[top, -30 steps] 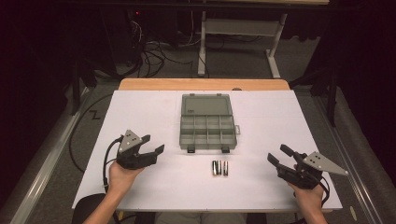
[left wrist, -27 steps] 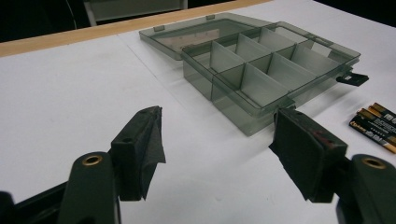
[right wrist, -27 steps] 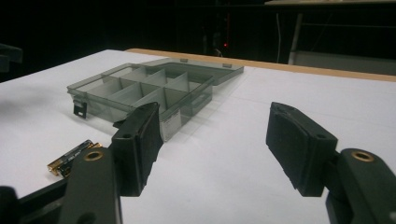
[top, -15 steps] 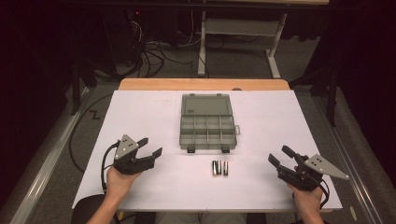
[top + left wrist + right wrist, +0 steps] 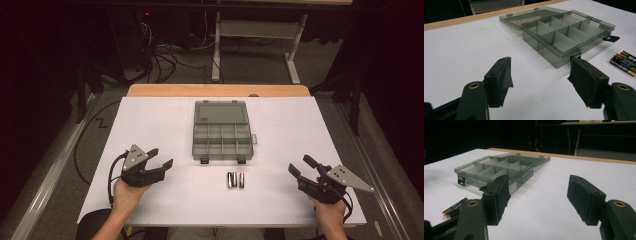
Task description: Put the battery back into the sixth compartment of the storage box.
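A smoky clear organizer box point(image 5: 222, 142) lies open at the table's middle, its lid point(image 5: 220, 111) flat behind the empty compartments. Just in front of it lie batteries point(image 5: 235, 180) side by side. My left gripper point(image 5: 162, 157) hovers at the near left, open, with nothing between its pads, pointing toward the box point(image 5: 564, 35) and the batteries point(image 5: 624, 62). My right gripper point(image 5: 299, 164) is held at the near right, also open and empty. Its own view has the box point(image 5: 496, 170) ahead to the left and the batteries point(image 5: 455, 207) low on the left.
The table point(image 5: 150, 120) has a white cover and a wooden far edge point(image 5: 220, 90). Beyond it stand a desk frame point(image 5: 255, 35) and loose cables point(image 5: 165, 55) on the dark floor. A black cable point(image 5: 80, 150) hangs off the left side.
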Demonstrator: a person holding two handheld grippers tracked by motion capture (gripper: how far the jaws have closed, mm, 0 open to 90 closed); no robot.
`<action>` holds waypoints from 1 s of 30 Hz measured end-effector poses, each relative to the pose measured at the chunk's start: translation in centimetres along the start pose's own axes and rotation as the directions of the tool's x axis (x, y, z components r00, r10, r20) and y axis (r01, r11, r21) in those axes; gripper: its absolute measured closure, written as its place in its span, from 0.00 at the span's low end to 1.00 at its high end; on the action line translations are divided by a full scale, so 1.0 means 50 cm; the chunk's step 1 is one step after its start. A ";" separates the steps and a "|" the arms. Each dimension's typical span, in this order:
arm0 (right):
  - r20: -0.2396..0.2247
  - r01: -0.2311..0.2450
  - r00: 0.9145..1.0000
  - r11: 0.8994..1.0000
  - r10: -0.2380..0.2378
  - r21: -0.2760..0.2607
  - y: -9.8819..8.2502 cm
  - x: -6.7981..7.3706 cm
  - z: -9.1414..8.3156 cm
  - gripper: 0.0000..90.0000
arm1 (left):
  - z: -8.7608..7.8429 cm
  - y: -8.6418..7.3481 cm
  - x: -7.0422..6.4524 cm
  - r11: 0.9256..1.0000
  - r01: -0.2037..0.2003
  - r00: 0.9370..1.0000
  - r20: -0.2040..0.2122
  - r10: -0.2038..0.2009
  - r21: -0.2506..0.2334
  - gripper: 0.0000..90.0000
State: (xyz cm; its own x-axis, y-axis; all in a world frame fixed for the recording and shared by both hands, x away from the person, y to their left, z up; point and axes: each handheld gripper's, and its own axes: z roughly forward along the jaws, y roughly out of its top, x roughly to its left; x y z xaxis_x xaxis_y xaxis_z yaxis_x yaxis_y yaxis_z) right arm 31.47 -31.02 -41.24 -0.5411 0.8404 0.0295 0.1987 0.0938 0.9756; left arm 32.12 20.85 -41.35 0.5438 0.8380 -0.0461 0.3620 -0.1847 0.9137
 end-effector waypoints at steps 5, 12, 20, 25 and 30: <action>0.001 -0.001 1.000 1.000 0.001 -0.005 0.001 0.000 -0.002 0.40 | 0.006 0.003 -0.003 1.000 0.004 1.000 0.012 -0.004 0.022 0.38; -0.011 0.003 1.000 1.000 -0.003 0.009 -0.002 0.002 0.002 0.40 | 0.015 0.012 -0.008 0.999 0.026 0.999 0.023 -0.027 0.046 0.37; -0.022 0.026 0.999 0.999 -0.026 0.018 0.003 0.015 0.004 0.44 | 0.012 0.015 -0.012 0.999 0.016 1.000 0.019 -0.017 0.028 0.37; -0.044 -0.003 0.999 0.998 0.006 0.059 0.019 0.025 0.016 0.52 | 0.006 0.010 -0.010 1.000 0.013 1.000 0.016 -0.013 0.012 0.37; -0.105 0.008 0.994 0.990 0.007 0.138 0.031 0.044 0.042 0.53 | 0.001 0.006 -0.016 1.000 -0.021 1.000 0.001 0.021 -0.003 0.36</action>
State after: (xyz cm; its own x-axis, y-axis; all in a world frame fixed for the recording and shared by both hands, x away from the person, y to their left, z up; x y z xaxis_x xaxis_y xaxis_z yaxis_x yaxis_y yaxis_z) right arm 32.28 -27.91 -40.10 -0.6222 0.7806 0.0589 0.3053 0.1727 0.9365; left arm 31.81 20.10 -41.04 0.5519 0.8335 -0.0273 0.3486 -0.2009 0.9155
